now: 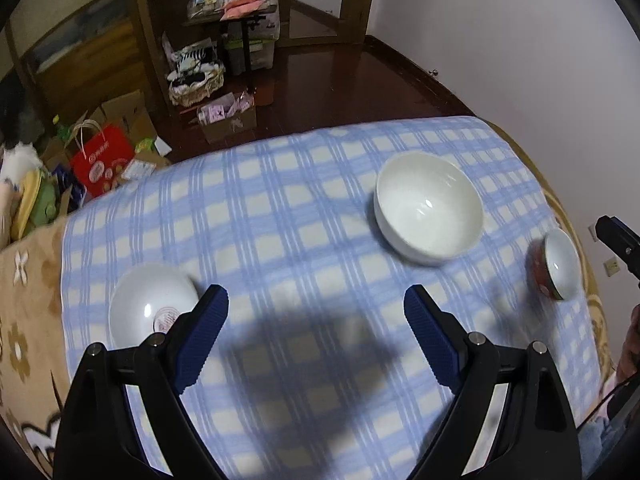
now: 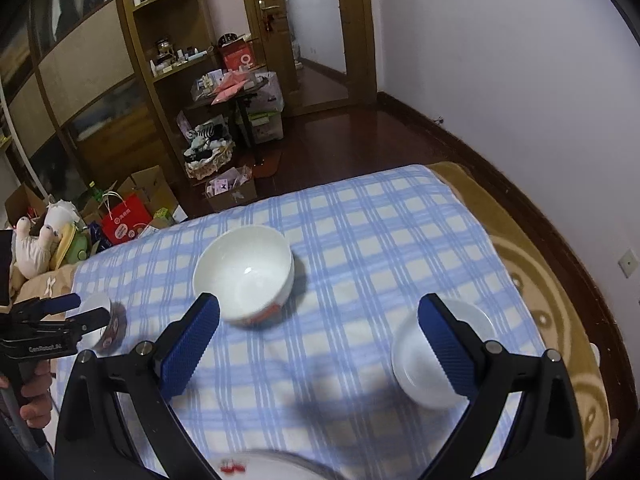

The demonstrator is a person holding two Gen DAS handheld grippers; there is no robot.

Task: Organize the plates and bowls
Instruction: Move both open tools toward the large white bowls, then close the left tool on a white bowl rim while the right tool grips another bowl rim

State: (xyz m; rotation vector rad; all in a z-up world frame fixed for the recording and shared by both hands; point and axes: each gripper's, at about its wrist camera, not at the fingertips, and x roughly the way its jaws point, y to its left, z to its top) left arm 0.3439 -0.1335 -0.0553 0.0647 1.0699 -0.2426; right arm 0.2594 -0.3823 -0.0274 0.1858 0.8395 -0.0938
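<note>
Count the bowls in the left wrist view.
3: a white bowl at lower left, a large white bowl right of centre, a small red bowl far right. Others may be hidden.

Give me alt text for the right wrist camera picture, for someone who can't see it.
The open right hand-held gripper, holding nothing, hangs over a blue checked cloth, with a large white bowl ahead and a smaller white bowl behind its right finger. The left hand-held gripper shows at the left edge, before a cluttered room.
</note>
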